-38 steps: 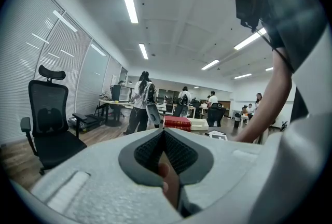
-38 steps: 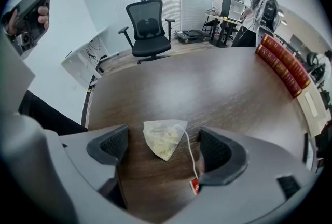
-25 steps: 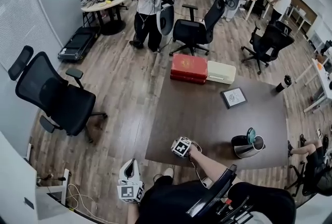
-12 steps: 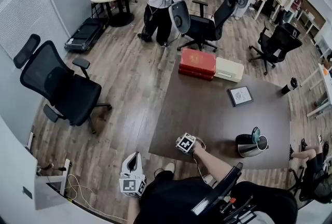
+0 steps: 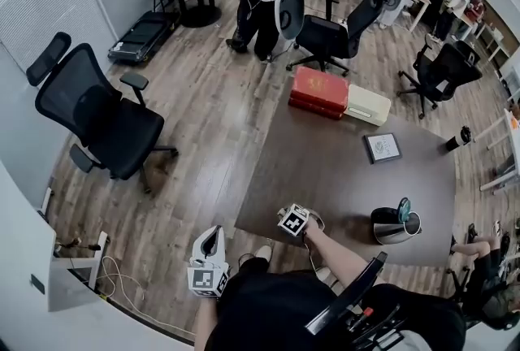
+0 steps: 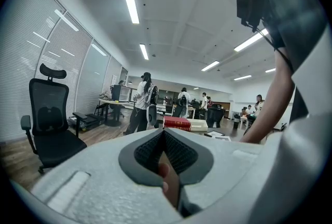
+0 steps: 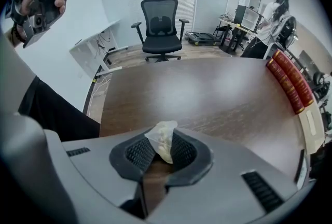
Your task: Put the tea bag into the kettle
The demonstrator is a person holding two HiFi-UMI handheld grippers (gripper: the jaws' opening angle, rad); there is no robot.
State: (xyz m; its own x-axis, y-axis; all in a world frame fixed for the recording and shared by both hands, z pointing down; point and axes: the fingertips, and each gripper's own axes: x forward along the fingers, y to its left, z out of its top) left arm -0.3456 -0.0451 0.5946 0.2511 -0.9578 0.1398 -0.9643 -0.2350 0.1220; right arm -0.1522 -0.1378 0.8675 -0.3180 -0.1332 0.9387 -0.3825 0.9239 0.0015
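A pale tea bag (image 7: 163,140) stands pinched between the dark pads of my right gripper (image 7: 162,151), whose jaws have just been closing on it. In the head view this gripper (image 5: 304,218) points steeply down at the near edge of the brown table (image 5: 349,179). The steel kettle (image 5: 392,228), black-handled with its teal lid tipped up, stands to the right near the same edge, well apart. My left gripper (image 5: 212,237) hangs off the table, left of the person's body. In its own view the left gripper (image 6: 164,134) has its pads together with nothing held.
Red books (image 5: 321,92) and a cream box (image 5: 367,106) lie at the table's far edge, a framed tablet (image 5: 382,147) further right. A black office chair (image 5: 101,118) stands on the wooden floor to the left. People and more chairs fill the back.
The head view has shifted slightly, so everything sits a little higher and to the right. Both grippers keep about the same places.
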